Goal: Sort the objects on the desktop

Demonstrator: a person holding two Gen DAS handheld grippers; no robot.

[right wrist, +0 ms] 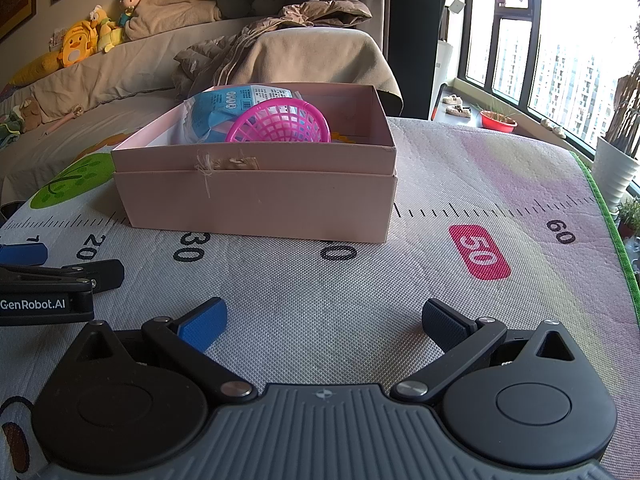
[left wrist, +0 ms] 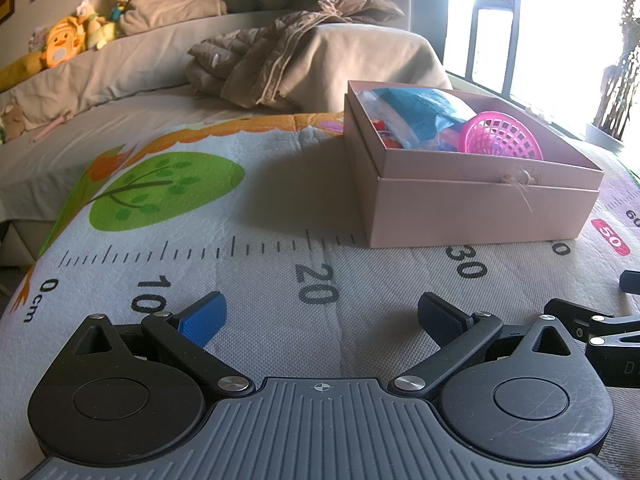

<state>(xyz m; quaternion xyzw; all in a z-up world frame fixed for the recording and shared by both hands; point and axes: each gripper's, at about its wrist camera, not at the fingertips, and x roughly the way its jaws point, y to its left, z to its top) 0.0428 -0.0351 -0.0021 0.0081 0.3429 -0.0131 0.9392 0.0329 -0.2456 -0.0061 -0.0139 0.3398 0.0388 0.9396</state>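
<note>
1. Your left gripper [left wrist: 320, 316] sits low over the play mat [left wrist: 256, 216], and its two fingers are spread wide with nothing between them
2. Your right gripper [right wrist: 324, 320] is low over the same mat too, fingers spread wide apart and holding nothing
3. The two grippers are side by side; in the left wrist view you can see a bit of the right one at the right edge, and in the right wrist view the left one peeks in at the left edge
4. The pink box [right wrist: 256, 200] stands on the mat ahead of both grippers, well apart from them, and its top is open
5. The box covers part of the ruler marks printed on the mat, between the 30 and the pink 50 label [right wrist: 479, 252]
6. Inside the box lies a pink plastic basket [right wrist: 280, 124], tipped on its side
7. Just behind the basket in the box is a blue and white packet [right wrist: 224, 108], touching it or very near
8. In the left wrist view you can also see small red things [left wrist: 386, 136] in the box under the packet, too hidden to tell what they are
9. A bit of frayed string [right wrist: 208, 168] hangs on the front wall of the box
10. Behind the mat is a bed with a brown jacket [left wrist: 280, 44] and soft toys [left wrist: 76, 32]
</note>
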